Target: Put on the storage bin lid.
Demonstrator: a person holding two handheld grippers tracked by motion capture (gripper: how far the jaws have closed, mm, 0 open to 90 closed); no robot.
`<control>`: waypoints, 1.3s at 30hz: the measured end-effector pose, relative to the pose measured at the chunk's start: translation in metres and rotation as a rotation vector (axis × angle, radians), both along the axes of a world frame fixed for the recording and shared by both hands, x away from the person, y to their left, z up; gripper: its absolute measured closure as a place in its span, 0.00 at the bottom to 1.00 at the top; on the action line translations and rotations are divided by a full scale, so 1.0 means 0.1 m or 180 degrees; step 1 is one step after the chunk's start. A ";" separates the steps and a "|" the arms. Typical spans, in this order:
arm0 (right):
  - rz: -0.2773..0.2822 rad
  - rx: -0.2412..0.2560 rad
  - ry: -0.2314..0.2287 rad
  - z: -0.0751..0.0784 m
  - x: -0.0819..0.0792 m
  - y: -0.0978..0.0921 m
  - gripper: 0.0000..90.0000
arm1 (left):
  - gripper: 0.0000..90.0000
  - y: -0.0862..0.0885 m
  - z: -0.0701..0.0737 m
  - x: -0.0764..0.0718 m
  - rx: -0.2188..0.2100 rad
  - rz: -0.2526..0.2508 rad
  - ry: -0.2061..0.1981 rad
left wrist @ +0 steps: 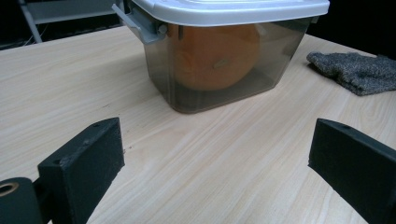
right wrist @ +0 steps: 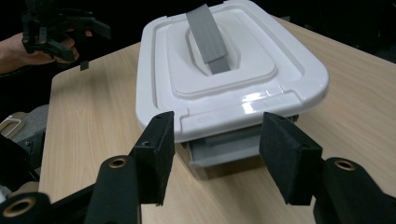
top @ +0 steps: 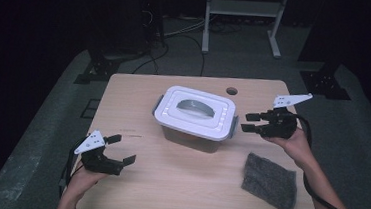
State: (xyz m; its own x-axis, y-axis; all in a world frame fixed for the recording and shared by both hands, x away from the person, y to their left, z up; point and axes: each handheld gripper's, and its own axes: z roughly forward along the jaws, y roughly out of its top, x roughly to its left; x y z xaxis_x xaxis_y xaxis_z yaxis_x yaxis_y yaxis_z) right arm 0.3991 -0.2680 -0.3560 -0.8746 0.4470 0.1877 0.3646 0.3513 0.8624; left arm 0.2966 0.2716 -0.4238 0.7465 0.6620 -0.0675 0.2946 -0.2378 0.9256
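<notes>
A smoky clear storage box (top: 191, 135) with a white lid (top: 195, 111) and a grey handle (top: 196, 107) stands mid-table. Through its wall an orange round object (left wrist: 215, 56) is visible. Grey latches (left wrist: 140, 23) clip the lid at each end. My right gripper (top: 250, 122) is open at the box's right end; its jaws flank the right latch (right wrist: 224, 149) without touching it. My left gripper (top: 122, 149) is open near the front left of the table, well short of the box, with nothing between its fingers (left wrist: 84, 163).
A grey knitted cloth (top: 269, 181) lies flat at the front right of the wooden table (top: 134, 95). A round cable hole (top: 231, 91) sits near the far edge. Beyond the table are a white frame (top: 243, 14) and floor cables.
</notes>
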 end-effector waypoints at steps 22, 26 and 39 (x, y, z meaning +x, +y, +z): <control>-0.0153 0.0014 0.0169 -0.32 -0.17 -0.27 0.47 | 0.03 0.00 -0.01 0.00 -0.0004 0.0013 0.0012; -0.0189 0.0008 0.0211 -0.39 -0.21 -0.33 0.46 | 0.03 0.00 -0.02 0.01 0.0006 0.0009 0.0018; -0.0347 0.0107 0.0337 -0.65 -0.34 -0.54 0.45 | 0.03 0.00 -0.02 0.01 0.0027 0.0040 0.0022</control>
State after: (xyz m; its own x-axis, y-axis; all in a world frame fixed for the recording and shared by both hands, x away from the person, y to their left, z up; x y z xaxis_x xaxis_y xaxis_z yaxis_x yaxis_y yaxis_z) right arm 0.3651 -0.3220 -0.4213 -0.7958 0.5300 0.2928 0.4885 0.2762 0.8277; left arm 0.2972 0.2718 -0.4263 0.7377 0.6719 -0.0669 0.3039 -0.2419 0.9215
